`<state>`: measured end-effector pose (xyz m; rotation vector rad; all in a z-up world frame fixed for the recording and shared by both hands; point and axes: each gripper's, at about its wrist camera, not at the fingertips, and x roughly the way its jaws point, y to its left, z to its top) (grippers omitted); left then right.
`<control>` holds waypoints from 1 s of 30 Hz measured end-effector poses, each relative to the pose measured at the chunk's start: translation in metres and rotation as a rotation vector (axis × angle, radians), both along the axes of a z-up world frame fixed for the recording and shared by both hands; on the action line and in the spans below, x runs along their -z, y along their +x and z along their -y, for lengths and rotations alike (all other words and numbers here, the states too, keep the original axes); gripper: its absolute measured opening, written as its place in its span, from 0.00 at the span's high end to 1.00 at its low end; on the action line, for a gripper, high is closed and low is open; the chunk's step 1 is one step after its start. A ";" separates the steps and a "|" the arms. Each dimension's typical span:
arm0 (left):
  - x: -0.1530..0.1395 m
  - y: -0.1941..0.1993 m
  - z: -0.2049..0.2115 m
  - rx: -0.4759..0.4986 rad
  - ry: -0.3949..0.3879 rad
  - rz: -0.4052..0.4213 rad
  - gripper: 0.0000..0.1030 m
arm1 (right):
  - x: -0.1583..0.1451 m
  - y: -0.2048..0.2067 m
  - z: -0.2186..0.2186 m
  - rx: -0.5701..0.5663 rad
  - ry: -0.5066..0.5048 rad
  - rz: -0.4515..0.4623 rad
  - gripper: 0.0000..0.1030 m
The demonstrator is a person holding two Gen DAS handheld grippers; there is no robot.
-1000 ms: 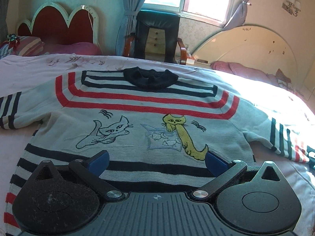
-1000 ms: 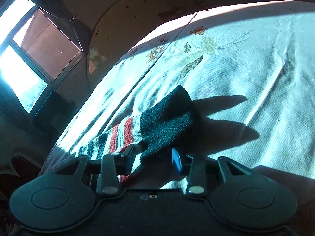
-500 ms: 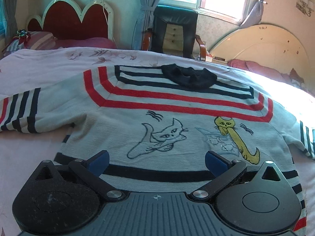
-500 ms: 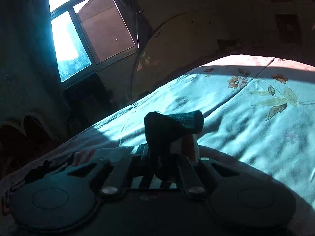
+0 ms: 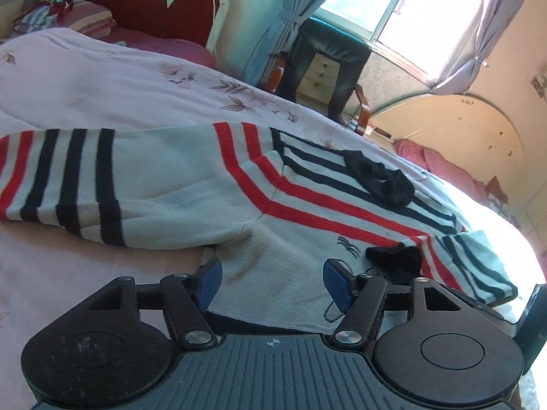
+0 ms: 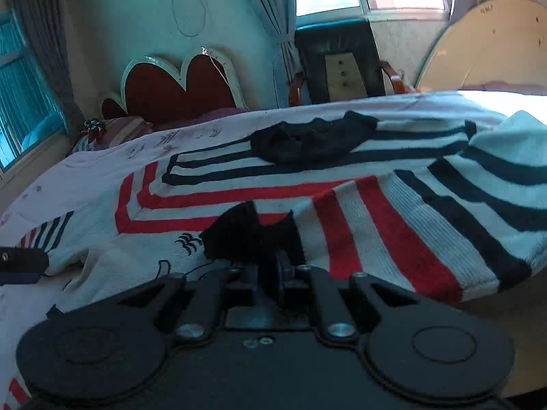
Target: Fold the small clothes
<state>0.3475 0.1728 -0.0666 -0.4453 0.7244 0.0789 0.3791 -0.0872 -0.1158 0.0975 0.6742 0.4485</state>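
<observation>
A grey knit sweater (image 5: 301, 246) with red and navy stripes and cat drawings lies flat on the bed, its dark collar (image 5: 379, 181) at the far side. Its left sleeve (image 5: 102, 184) stretches out to the left. My left gripper (image 5: 271, 283) hovers over the body by that armpit, jaws closing, pads not pressing the cloth. The right sleeve (image 6: 410, 212) is folded across the chest. My right gripper (image 6: 273, 270) still pinches its dark cuff (image 6: 246, 232), jaws opening. The same cuff (image 5: 396, 259) rests on the chest in the left wrist view.
The pink floral bedcover (image 5: 85, 78) spreads around the sweater. A red scalloped headboard (image 5: 154, 10) and striped pillow (image 5: 68, 17) stand at the far left. A dark armchair (image 5: 324, 65) is under the window. A second bed's round headboard (image 5: 461, 136) is at the right.
My right gripper closed on the cuff and carried the right sleeve across onto the chest. My left gripper slid left to the left armpit, and its jaws narrowed.
</observation>
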 end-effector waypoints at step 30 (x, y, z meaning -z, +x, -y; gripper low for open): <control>0.069 0.118 0.040 0.189 -0.137 -0.014 0.96 | 0.029 -0.001 0.184 0.515 0.806 -0.245 0.60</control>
